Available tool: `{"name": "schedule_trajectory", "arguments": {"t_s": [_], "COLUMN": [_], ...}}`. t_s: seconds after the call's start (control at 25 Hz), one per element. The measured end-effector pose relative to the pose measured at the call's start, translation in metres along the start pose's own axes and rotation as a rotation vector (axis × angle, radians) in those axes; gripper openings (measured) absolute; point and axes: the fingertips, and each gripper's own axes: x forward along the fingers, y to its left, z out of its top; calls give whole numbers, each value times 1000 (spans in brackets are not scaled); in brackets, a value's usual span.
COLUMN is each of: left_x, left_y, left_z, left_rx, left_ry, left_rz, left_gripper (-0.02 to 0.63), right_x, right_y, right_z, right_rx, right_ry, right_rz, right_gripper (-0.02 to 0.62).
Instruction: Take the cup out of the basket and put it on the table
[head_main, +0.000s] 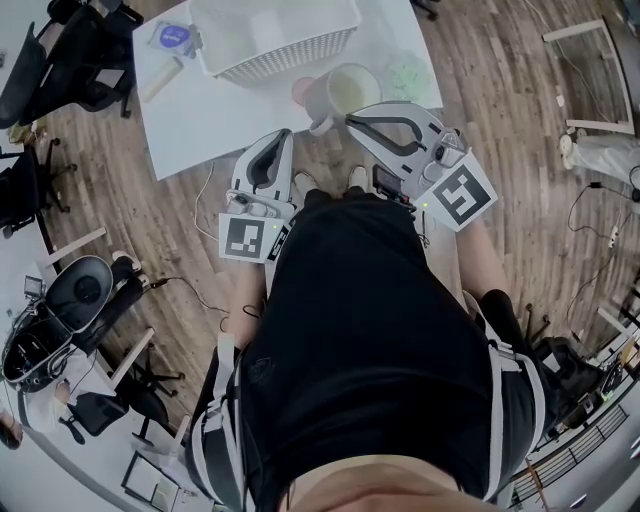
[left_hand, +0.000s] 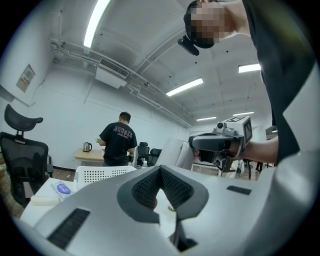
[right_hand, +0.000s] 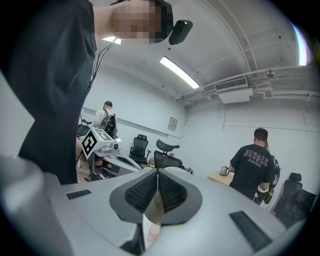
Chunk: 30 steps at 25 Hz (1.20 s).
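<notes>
Right gripper (head_main: 351, 118) is closed narrow on the cream ceramic cup (head_main: 340, 90), prob. its near side, steadying it on the white table (head_main: 200, 120), just near of the white lattice plastic basket (head_main: 290, 55). Left gripper (head_main: 287, 133): tips together, empty, held near the body, not needed.

**Cut Off, Covered, Unclear**

The white perforated plastic basket (head_main: 290, 50) runs off the head view's top edge. The right gripper (head_main: 351, 119) partly covers the near edge of the pale round cup (head_main: 345, 88). The small pink round thing (head_main: 302, 90) beside the cup is too blurred to identify.
</notes>
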Motion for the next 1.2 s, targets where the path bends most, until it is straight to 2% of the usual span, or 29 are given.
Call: {"name": "schedule_trajectory", "arguments": {"t_s": [0.76,1.2], "left_x": [7,13], "left_y": [-13,-12], "left_z": [18,19], "left_rx": [36,38], "left_ry": [-20,-23], "left_rz": [-7,-13], "left_gripper": [19,19], "right_x": [-4,-1], "right_y": [-5,-11], "right_z": [-5,-12], "right_rx": [24,19], "right_ry": [-36,-20], "right_rz": [2,6], "right_gripper": [23,23]}}
